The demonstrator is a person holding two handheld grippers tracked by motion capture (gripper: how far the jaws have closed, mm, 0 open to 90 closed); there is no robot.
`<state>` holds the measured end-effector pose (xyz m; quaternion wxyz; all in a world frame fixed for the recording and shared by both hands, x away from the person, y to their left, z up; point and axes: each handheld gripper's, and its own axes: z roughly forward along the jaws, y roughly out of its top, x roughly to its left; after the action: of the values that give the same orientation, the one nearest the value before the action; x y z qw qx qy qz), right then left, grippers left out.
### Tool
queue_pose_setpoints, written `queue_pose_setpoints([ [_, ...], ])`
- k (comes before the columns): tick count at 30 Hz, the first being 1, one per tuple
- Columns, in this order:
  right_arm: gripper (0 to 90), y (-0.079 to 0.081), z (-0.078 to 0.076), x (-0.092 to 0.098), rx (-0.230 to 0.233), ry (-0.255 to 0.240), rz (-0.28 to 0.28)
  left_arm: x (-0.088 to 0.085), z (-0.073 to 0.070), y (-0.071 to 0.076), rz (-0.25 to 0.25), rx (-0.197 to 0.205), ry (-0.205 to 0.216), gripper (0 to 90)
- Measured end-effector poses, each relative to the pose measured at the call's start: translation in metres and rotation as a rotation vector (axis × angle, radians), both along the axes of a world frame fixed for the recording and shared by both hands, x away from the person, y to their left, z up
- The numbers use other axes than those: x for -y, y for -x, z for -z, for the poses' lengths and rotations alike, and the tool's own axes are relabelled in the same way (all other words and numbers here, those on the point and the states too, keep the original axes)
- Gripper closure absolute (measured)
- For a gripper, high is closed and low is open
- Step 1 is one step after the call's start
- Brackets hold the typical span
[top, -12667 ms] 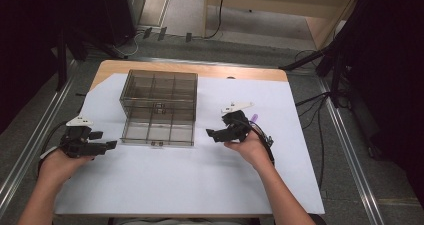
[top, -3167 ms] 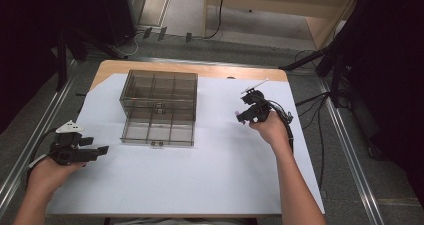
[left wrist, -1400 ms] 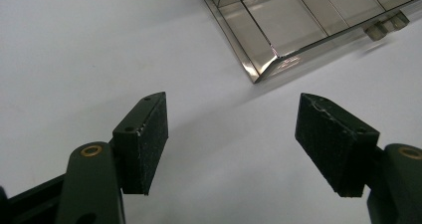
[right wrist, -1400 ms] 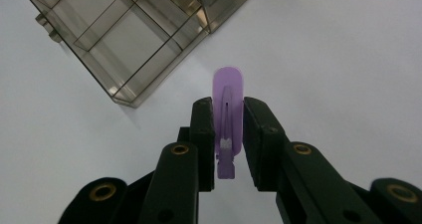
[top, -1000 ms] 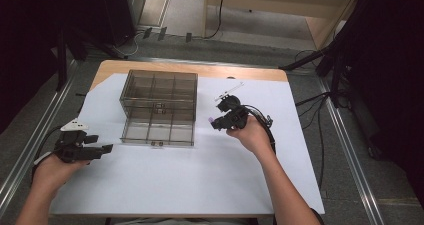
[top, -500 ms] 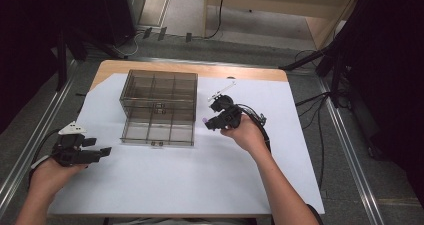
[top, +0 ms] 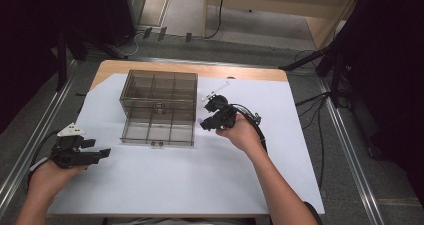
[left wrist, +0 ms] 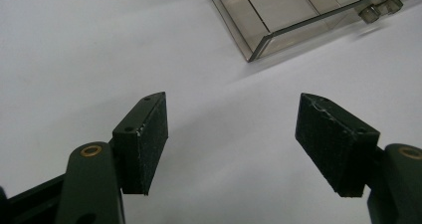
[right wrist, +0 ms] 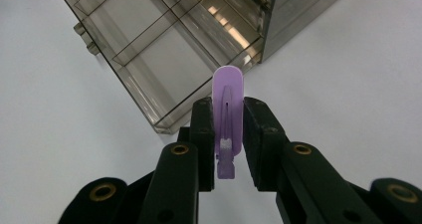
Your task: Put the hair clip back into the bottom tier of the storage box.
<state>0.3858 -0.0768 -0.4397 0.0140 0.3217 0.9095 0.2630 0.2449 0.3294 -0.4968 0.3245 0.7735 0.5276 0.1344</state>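
My right gripper is shut on a small purple clip, whose rounded end sticks up past the pads. From the high camera, the right gripper hovers just right of the pulled-out drawer of the smoky clear drawer box, with the purple clip at its tip. The drawer lies below and ahead of the clip, split into compartments. My left gripper rests near the table's left front, open with nothing between its pads, and the drawer's corner lies ahead of it.
White paper covers the wooden table. A thin white stick-like item lies right of the box. Cables trail from the right gripper. Metal rails run along both table sides.
The right hand has carried the purple clip leftward toward the open drawer. The left hand has stayed put.
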Motion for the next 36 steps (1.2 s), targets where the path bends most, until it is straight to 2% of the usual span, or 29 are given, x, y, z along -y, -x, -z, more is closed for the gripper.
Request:
queue_pose_setpoints([
  [30, 77.3, 0.005, 0.007, -0.032, -0.001, 0.002, -0.063, 0.004, 0.003, 0.006, 0.002, -0.013, -0.007, 29.8],
  [36, 77.3, 0.006, 0.011, -0.039, -0.004, 0.016, -0.081, 0.003, 0.003, 0.007, 0.002, -0.017, -0.004, 29.7],
])
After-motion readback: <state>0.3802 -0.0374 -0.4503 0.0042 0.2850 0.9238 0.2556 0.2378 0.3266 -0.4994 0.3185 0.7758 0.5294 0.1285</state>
